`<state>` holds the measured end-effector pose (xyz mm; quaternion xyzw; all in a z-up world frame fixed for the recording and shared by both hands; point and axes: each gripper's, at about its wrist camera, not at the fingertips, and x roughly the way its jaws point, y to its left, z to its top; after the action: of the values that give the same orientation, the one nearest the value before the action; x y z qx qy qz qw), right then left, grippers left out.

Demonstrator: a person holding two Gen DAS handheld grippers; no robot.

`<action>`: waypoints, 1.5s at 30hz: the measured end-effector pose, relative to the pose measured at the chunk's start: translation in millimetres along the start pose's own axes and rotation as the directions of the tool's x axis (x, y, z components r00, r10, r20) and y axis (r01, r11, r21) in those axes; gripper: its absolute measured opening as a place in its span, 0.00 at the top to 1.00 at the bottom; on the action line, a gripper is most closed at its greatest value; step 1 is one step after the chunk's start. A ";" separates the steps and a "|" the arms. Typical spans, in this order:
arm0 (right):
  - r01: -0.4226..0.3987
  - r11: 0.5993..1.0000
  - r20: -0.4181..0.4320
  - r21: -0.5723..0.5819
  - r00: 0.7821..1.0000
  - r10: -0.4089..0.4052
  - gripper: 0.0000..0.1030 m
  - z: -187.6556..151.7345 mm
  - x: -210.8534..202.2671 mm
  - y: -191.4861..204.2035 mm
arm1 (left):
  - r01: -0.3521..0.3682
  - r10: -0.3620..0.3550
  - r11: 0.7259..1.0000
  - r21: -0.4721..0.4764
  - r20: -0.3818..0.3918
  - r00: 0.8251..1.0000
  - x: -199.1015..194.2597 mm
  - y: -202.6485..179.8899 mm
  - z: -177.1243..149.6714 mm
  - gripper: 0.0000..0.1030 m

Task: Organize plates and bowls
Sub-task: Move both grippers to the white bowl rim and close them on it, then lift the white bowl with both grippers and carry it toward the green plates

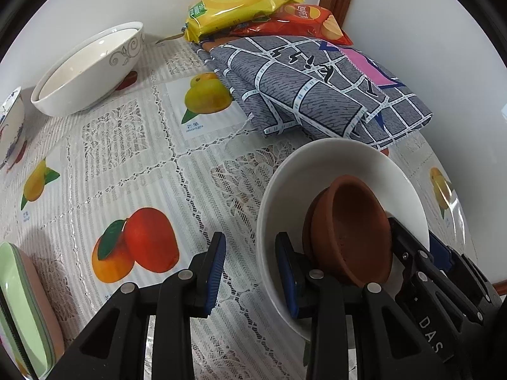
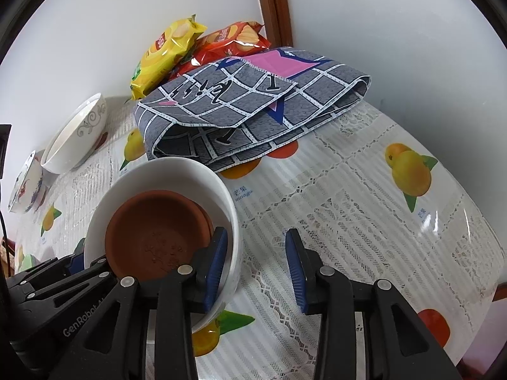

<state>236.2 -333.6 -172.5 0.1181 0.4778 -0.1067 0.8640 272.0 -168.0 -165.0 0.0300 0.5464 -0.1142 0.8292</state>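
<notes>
Evidently, two nested terracotta clay saucers (image 2: 158, 234) are lying tilted inside the white ceramic bowl (image 2: 218, 190) on the fruit-print tablecloth (image 2: 364, 196), while both grippers are straddling its rim unclenched: left gripper (image 1: 250, 269), right gripper (image 2: 256, 269), perhaps preparing to lift it together.

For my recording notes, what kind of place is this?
Probably a home dining table in a room corner: fruit-print tablecloth, snack bags against the wall, white bowl holding a terracotta dish.
</notes>
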 end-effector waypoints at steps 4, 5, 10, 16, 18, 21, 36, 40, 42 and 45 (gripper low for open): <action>0.017 1.000 0.025 -0.019 1.000 -0.017 0.65 -1.5 -1.5 2.6 | 0.005 -0.005 1.000 -0.002 0.002 1.000 0.5 0.0 -0.8 0.72; 0.019 1.000 0.029 -0.021 0.999 -0.019 0.65 -1.7 -1.8 3.0 | 0.002 -0.002 1.000 0.001 0.000 1.000 1.5 -0.7 -1.3 0.72; 0.031 0.999 0.037 -0.034 0.999 -0.030 0.65 -1.8 -1.8 4.5 | -0.025 0.024 0.999 0.026 0.026 0.999 0.4 -6.1 -2.1 0.73; 0.009 1.000 0.030 -0.012 1.000 -0.008 0.69 -0.8 -0.7 3.0 | 0.013 -0.013 1.000 0.029 0.013 1.000 1.6 -7.1 -1.6 0.81; -0.008 1.000 0.020 -0.005 1.000 0.008 0.72 0.1 0.2 3.0 | 0.008 -0.009 0.999 0.039 0.011 1.000 1.4 -8.4 -1.5 0.82; -0.003 1.000 0.020 -0.024 1.000 0.003 0.77 -0.3 -0.1 7.2 | 0.011 -0.011 0.999 0.033 0.001 1.000 1.9 -7.6 -0.9 0.81; -0.040 0.999 0.008 -0.006 0.999 0.041 0.84 -0.5 1.6 6.7 | 0.055 -0.055 0.998 0.014 0.001 0.998 4.3 -3.9 -0.8 0.86; -0.041 0.999 0.018 -0.014 0.999 0.041 0.90 -1.9 0.9 10.6 | 0.068 -0.068 0.998 0.005 0.000 0.998 4.7 -2.2 -0.2 0.86; -0.043 0.999 0.019 -0.009 0.999 0.043 0.90 -2.4 0.5 10.2 | 0.066 -0.066 0.998 0.009 0.000 0.998 4.4 -2.4 -0.6 0.86; -0.059 0.998 0.014 0.009 0.998 0.059 0.90 -2.3 0.1 7.3 | 0.073 -0.073 0.997 0.003 -0.008 0.997 3.9 -1.8 -0.8 0.86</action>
<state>236.6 -325.9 -173.0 0.1355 0.4675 -0.0840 0.8695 272.4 -170.2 -168.7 0.0119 0.5500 -0.1453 0.8223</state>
